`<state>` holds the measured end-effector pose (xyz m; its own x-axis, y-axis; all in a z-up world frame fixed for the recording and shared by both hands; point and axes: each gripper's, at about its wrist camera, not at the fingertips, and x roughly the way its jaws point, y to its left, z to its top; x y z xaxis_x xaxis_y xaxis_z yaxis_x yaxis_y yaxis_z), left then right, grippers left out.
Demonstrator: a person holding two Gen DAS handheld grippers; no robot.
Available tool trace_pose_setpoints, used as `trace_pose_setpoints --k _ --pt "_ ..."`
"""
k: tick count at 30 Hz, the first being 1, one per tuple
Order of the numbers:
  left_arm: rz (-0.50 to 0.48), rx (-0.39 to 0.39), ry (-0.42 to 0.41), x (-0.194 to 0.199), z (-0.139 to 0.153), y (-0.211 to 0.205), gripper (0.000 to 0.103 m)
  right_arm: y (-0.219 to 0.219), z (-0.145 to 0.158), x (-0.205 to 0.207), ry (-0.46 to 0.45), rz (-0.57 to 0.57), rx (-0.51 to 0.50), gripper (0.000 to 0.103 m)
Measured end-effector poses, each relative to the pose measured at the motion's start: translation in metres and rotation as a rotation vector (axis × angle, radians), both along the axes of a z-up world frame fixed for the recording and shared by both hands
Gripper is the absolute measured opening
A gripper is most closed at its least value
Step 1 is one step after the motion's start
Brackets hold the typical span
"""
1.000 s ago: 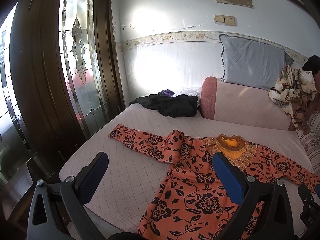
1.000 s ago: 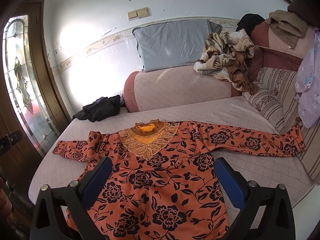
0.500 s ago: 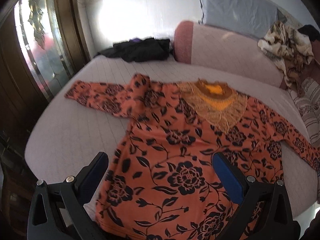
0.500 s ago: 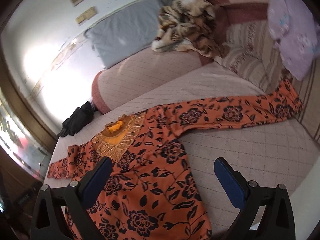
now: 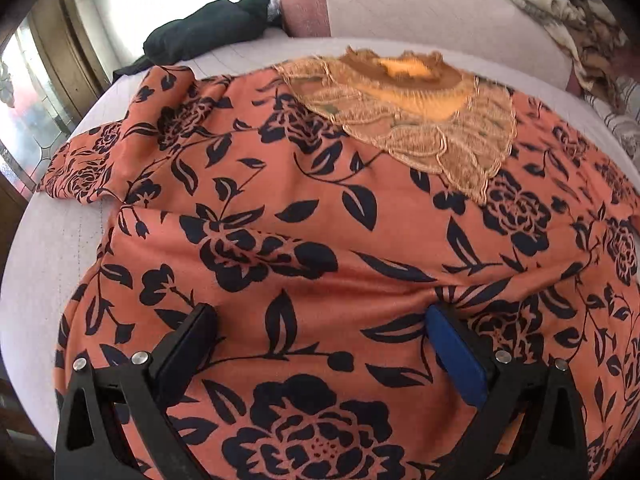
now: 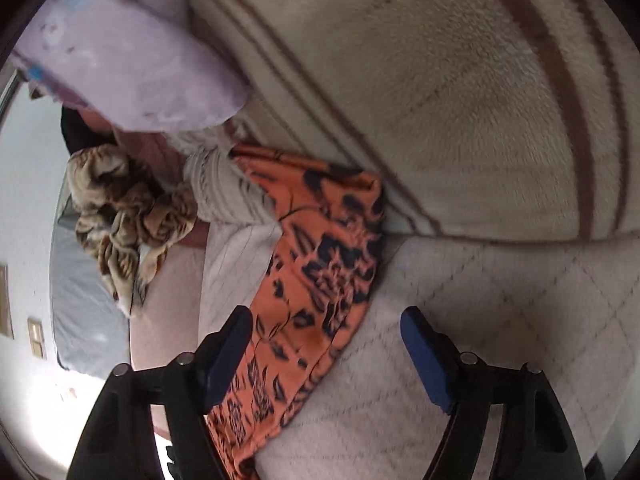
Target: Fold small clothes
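An orange blouse with black flowers (image 5: 328, 216) lies spread flat on the pale quilted bed (image 5: 48, 248), its gold lace collar (image 5: 420, 116) toward the back. My left gripper (image 5: 316, 316) is open, low over the blouse's body, its fingers close to the cloth. In the right wrist view one sleeve of the blouse (image 6: 320, 272) runs to the bed's side, its cuff against a striped cushion (image 6: 460, 100). My right gripper (image 6: 326, 318) is open, tilted, just above the sleeve, with the sleeve lying between its fingers nearer the left one.
A dark garment (image 5: 204, 36) lies at the back left of the bed beside a pink bolster (image 5: 400, 4). A brown patterned blanket (image 6: 120, 208), a grey pillow (image 6: 84, 320) and a lilac cloth (image 6: 132, 68) sit near the sleeve's end. A glass door (image 5: 28, 92) stands left.
Both grippers came down and forward. The left one dropped close over the blouse's body. The right one swung right and rolled, arriving over the outstretched sleeve by the striped cushion.
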<state>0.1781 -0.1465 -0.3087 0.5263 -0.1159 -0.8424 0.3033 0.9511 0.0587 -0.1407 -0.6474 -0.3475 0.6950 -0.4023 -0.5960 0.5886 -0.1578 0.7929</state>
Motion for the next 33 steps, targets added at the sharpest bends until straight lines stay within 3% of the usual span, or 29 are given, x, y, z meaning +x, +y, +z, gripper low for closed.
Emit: trace_pose_setpoints --k 2,3,6,8,10,12,16,19,21,25,30,32,33 --pt "0.008 -0.009 0.012 -0.001 0.003 0.002 0.103 -0.013 0.001 0.001 0.029 -0.053 -0.043 0.073" --pt "-0.002 0.006 0.017 -0.001 0.004 0.000 0.103 -0.018 0.002 0.004 0.056 -0.066 -0.063 0.067" --pt "-0.014 0.010 0.033 0.001 0.007 0.001 0.103 -0.033 -0.002 0.017 0.088 -0.070 -0.047 0.027" --pt "-0.037 0.023 0.061 0.010 0.010 -0.001 0.103 -0.030 0.003 0.026 0.087 -0.054 -0.066 0.016" --pt "-0.040 0.013 0.069 0.014 0.019 0.003 0.103 -0.022 0.027 0.040 0.121 -0.002 -0.160 0.008" --pt "-0.012 0.010 0.000 0.015 0.036 0.009 0.103 -0.004 0.059 0.062 0.113 0.078 -0.264 0.008" --pt "0.091 0.050 -0.095 0.024 0.060 0.037 0.103 0.050 0.125 0.137 -0.005 0.308 -0.386 0.008" --pt "0.216 0.054 -0.103 0.036 0.070 0.073 0.103 0.113 0.161 0.208 -0.099 0.475 -0.458 0.008" --pt "0.307 0.038 -0.105 0.044 0.074 0.098 0.103 0.160 0.169 0.254 -0.164 0.583 -0.450 0.008" --pt "0.486 0.021 -0.135 0.061 0.083 0.148 0.103 0.261 0.157 0.333 -0.193 0.776 -0.419 0.008" --pt "0.611 -0.014 -0.132 0.077 0.081 0.191 0.103 0.362 0.106 0.409 -0.134 0.989 -0.316 0.012" --pt "0.636 -0.011 -0.142 0.082 0.082 0.204 0.103 0.393 0.086 0.429 -0.093 1.074 -0.282 0.027" --pt "0.652 -0.008 -0.151 0.084 0.083 0.210 0.103 0.406 0.077 0.435 -0.110 1.114 -0.253 0.046"
